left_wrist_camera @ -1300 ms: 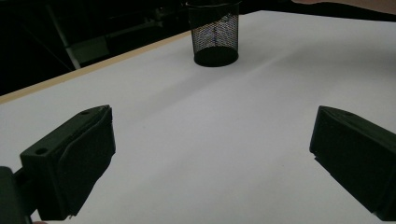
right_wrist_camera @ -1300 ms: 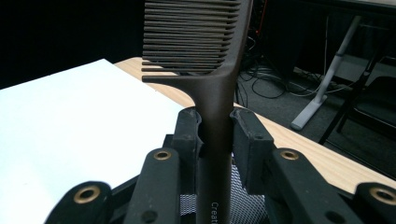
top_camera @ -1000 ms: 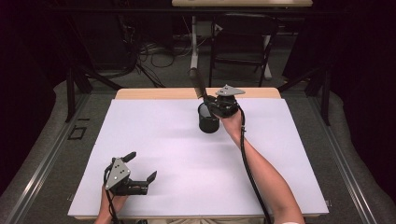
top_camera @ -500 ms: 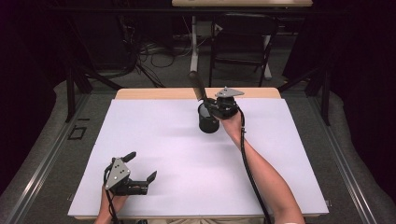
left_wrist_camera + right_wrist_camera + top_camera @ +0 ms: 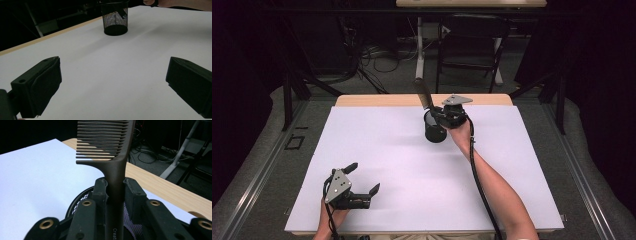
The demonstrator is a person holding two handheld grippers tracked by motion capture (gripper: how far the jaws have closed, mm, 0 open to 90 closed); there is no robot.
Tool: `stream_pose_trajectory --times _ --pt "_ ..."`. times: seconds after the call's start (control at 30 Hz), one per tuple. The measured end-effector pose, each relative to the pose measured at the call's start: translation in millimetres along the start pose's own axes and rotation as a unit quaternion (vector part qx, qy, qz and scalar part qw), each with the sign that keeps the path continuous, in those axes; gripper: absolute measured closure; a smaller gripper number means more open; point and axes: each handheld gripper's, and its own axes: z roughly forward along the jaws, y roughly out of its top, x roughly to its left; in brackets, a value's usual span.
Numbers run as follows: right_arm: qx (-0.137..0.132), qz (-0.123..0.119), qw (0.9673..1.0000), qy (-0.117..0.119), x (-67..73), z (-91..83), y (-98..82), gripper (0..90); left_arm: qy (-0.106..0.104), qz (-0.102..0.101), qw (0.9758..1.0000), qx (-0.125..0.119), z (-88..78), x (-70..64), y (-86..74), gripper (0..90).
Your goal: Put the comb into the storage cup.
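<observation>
A dark brown comb [image 5: 110,152] stands upright with its teeth at the top, and my right gripper [image 5: 115,188] is shut on its handle. Its lower end goes down into a black mesh cup [image 5: 435,131] that stands on the far middle of the white table cover [image 5: 412,170]. From above, the comb [image 5: 423,92] leans up and away from the right gripper [image 5: 443,116] over the cup. My left gripper [image 5: 364,177] rests near the front left edge, jaws wide apart and nothing between them. Its own view shows the mesh cup [image 5: 115,18] far ahead.
A wooden table edge [image 5: 377,100] runs behind the white cover. Beyond it are a chair [image 5: 469,45], a white stand leg [image 5: 418,45] and cables on the floor. A metal rail [image 5: 257,175] runs along the table's left side.
</observation>
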Motion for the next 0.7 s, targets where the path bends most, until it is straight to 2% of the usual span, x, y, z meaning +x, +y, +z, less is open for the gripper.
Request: stream_pose_trajectory --times 0.7 --pt "0.008 -0.003 1.0000 -0.001 -0.3 2.2 -1.9 72.5 0.001 0.000 1.0000 0.001 0.3 -0.3 0.0 0.2"
